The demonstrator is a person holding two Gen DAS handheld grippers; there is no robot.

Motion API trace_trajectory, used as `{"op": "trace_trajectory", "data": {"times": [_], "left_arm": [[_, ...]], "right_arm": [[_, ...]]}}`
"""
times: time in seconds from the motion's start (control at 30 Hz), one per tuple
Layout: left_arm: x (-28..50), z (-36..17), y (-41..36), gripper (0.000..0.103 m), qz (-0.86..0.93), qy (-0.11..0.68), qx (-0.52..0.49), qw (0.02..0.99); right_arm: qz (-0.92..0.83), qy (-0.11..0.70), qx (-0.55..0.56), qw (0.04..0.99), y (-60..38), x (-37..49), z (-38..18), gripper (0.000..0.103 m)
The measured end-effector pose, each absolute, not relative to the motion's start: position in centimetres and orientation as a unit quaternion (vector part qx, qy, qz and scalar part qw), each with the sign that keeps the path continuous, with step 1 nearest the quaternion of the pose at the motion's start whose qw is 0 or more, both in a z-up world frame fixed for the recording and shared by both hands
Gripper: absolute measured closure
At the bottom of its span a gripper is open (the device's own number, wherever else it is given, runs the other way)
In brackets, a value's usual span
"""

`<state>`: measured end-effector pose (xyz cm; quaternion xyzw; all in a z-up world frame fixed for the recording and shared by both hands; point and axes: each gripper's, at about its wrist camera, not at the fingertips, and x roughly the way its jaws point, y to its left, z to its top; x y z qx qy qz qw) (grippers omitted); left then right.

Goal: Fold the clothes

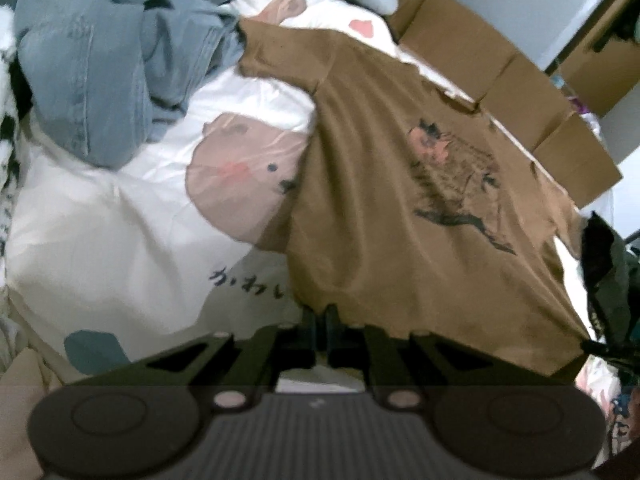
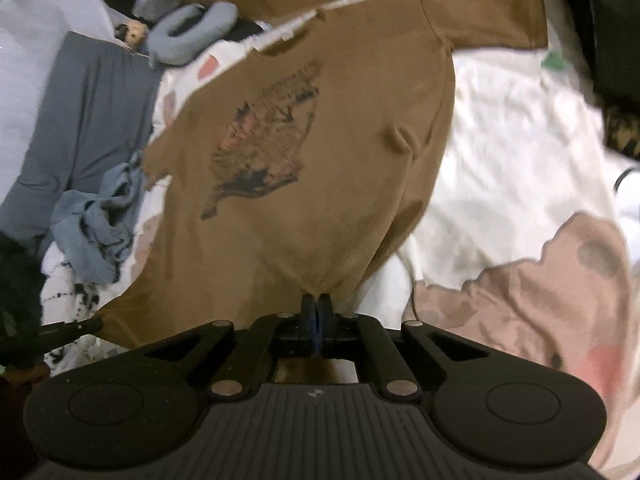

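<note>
A brown T-shirt (image 1: 380, 208) with a dark and pink print on its chest lies spread, print side up, on a white bed cover (image 1: 120, 240) that carries large pink cartoon animals and some dark script. The shirt reaches from the near edge of the bed to the far edge, where its collar meets a row of cardboard boxes (image 1: 460, 36).

The left gripper (image 1: 320, 314) has its jaws pressed together on the hem of the T-shirt, at one bottom corner, and the cloth there puckers toward the fingers. The right gripper (image 2: 316, 304) is also clamped on the hem, at the other bottom corner, with folds of cloth running into its closed jaws.

Crumpled blue jeans (image 1: 100, 72) lie on the bed cover near the shirt's sleeve, toward the far left corner of the bed. A grey neck pillow (image 2: 188, 32) lies near the far edge.
</note>
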<state>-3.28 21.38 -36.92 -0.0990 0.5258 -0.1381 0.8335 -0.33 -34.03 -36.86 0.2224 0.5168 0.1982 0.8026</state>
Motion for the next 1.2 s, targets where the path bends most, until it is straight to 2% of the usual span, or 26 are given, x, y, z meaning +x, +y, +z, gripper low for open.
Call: {"op": "trace_trajectory", "data": {"times": [0.3, 0.5, 0.53, 0.6, 0.63, 0.67, 0.7, 0.83, 0.9, 0.93, 0.97, 1.2], "left_arm": [[-3.5, -34.8, 20.9, 0.099, -0.159, 0.500, -0.110, 0.844], [-2.6, -34.3, 21.6, 0.099, -0.143, 0.488, -0.115, 0.853], [-2.4, -34.2, 21.8, 0.099, -0.139, 0.486, -0.118, 0.855], [-2.0, -33.8, 22.0, 0.099, -0.135, 0.482, -0.121, 0.857], [-1.8, -33.6, 22.0, 0.099, -0.134, 0.480, -0.120, 0.858], [-1.6, -33.5, 21.9, 0.099, -0.136, 0.480, -0.118, 0.859], [-1.4, -33.5, 21.8, 0.099, -0.138, 0.481, -0.115, 0.858], [-0.7, -33.4, 21.6, 0.099, -0.142, 0.483, -0.111, 0.857], [-0.4, -33.3, 21.6, 0.099, -0.143, 0.484, -0.107, 0.857], [-0.3, -33.3, 21.6, 0.099, -0.144, 0.484, -0.106, 0.857], [-0.2, -33.3, 21.7, 0.099, -0.145, 0.483, -0.106, 0.857], [0.7, -32.9, 22.1, 0.099, -0.143, 0.474, -0.111, 0.862]], "right_arm": [[0.206, 0.483, 0.230, 0.819, -36.1, -1.1, -31.6, 0.103], [0.202, 0.501, 0.214, 0.814, -35.7, -0.7, -32.6, 0.102], [0.200, 0.508, 0.211, 0.811, -35.5, -0.7, -33.0, 0.098], [0.200, 0.521, 0.211, 0.803, -34.9, -0.6, -34.0, 0.082], [0.200, 0.526, 0.210, 0.800, -34.6, -0.6, -34.6, 0.063], [0.200, 0.528, 0.204, 0.800, -34.2, -0.6, -35.2, 0.056], [0.200, 0.530, 0.200, 0.799, -33.7, -0.5, -35.8, 0.056], [0.203, 0.553, 0.197, 0.784, -32.3, 0.3, -38.3, 0.057], [0.205, 0.560, 0.195, 0.779, -31.7, 0.8, -38.8, 0.078], [0.207, 0.562, 0.194, 0.777, -31.4, 1.0, -39.0, 0.098], [0.213, 0.562, 0.194, 0.775, -31.3, 1.1, -38.8, 0.103], [0.273, 0.528, 0.204, 0.778, -29.9, 2.9, -35.6, 0.103]]}}
